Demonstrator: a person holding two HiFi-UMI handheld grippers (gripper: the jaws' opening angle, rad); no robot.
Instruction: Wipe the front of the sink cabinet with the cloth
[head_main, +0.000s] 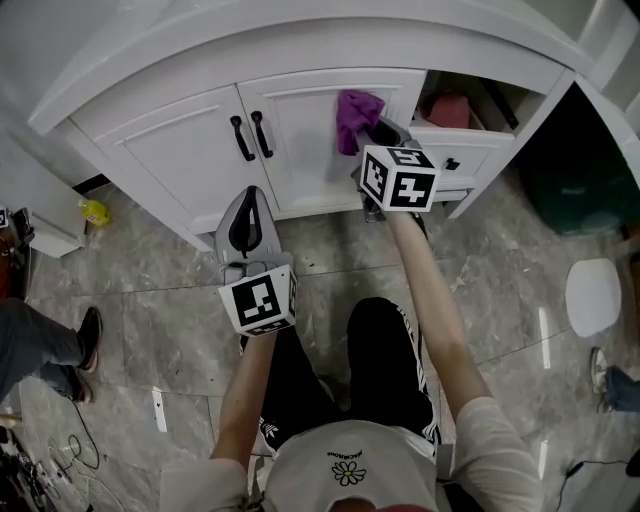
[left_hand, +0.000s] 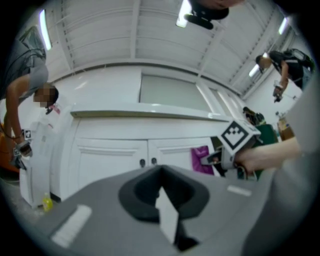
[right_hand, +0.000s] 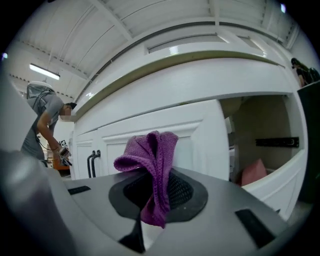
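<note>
The white sink cabinet (head_main: 190, 150) has two doors with black handles (head_main: 252, 136). A purple cloth (head_main: 356, 114) is pressed on the right door (head_main: 305, 160), near its upper right corner. My right gripper (head_main: 372, 135) is shut on the cloth. In the right gripper view the cloth (right_hand: 152, 155) bunches up out of the jaws of that gripper (right_hand: 157, 182), right against the door panel (right_hand: 200, 135). My left gripper (head_main: 246, 205) hangs lower, in front of the cabinet base, away from the doors. It is shut (left_hand: 165, 200) with nothing in it.
Right of the doors an open drawer (head_main: 470, 140) holds a pink thing (head_main: 452, 108). A dark green bin (head_main: 580, 180) stands at the far right. A small yellow item (head_main: 95, 211) lies on the floor by the cabinet's left end. Another person's leg (head_main: 40, 350) is at left.
</note>
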